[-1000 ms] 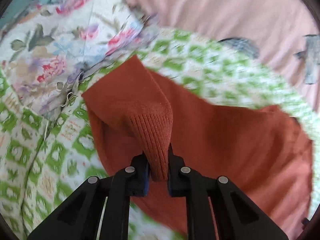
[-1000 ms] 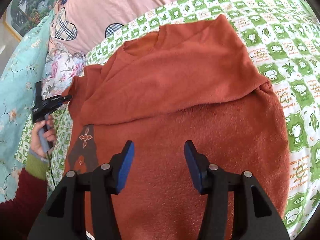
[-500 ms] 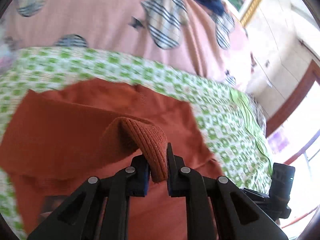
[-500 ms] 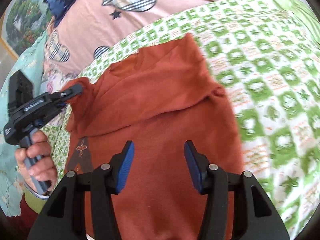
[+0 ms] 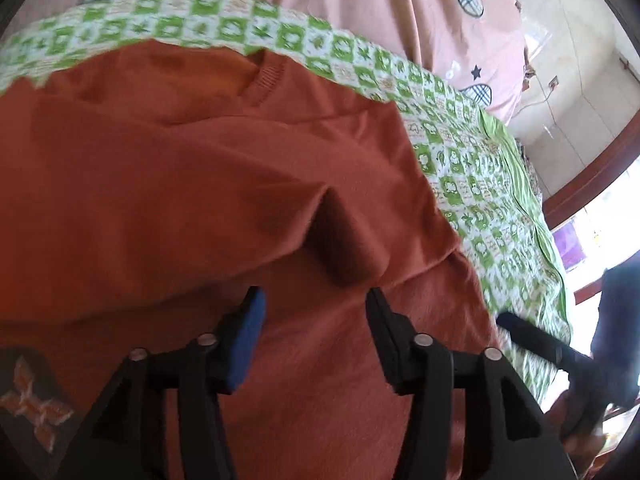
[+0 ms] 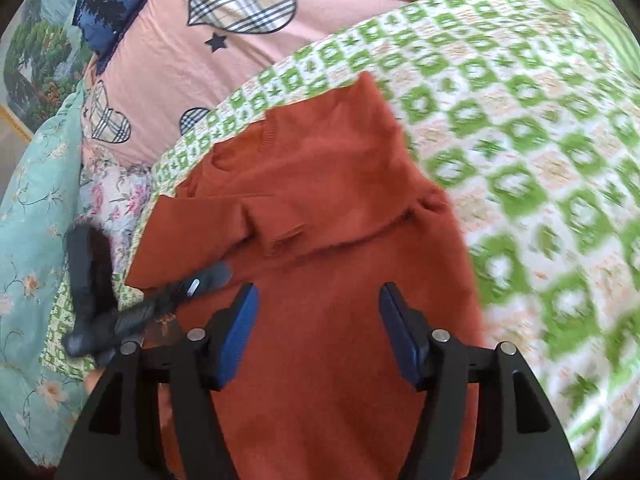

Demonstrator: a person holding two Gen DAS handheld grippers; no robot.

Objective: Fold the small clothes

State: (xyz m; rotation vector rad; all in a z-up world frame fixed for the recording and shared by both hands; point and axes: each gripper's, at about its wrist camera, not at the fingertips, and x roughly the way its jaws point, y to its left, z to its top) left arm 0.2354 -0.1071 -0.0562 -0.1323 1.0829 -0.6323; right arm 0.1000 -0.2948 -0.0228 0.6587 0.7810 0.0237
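A rust-orange sweater (image 5: 168, 184) lies flat on the bed, neck at the far end. One sleeve is folded across the body, and its ribbed cuff (image 5: 344, 240) rests just beyond my left gripper (image 5: 314, 314). That gripper's jaws are opening with nothing between them. In the right wrist view the same cuff (image 6: 280, 228) lies on the sweater (image 6: 332, 380), with the left gripper (image 6: 214, 276) blurred beside it. My right gripper (image 6: 318, 316) hovers over the lower body, its jaws opening and nothing between them.
A green-and-white checked quilt (image 6: 520, 128) lies under the sweater. A pink cover with plaid hearts (image 6: 240, 4) lies beyond it and floral teal bedding (image 6: 32, 208) to the left. A dark patterned patch (image 5: 32, 400) shows on the sweater. A wall and a wooden frame (image 5: 592, 176) stand at the right.
The left gripper carried the sleeve cuff across over the sweater's body, then opened and let it go. The right gripper's jaws widened a little and the view shifted slightly.
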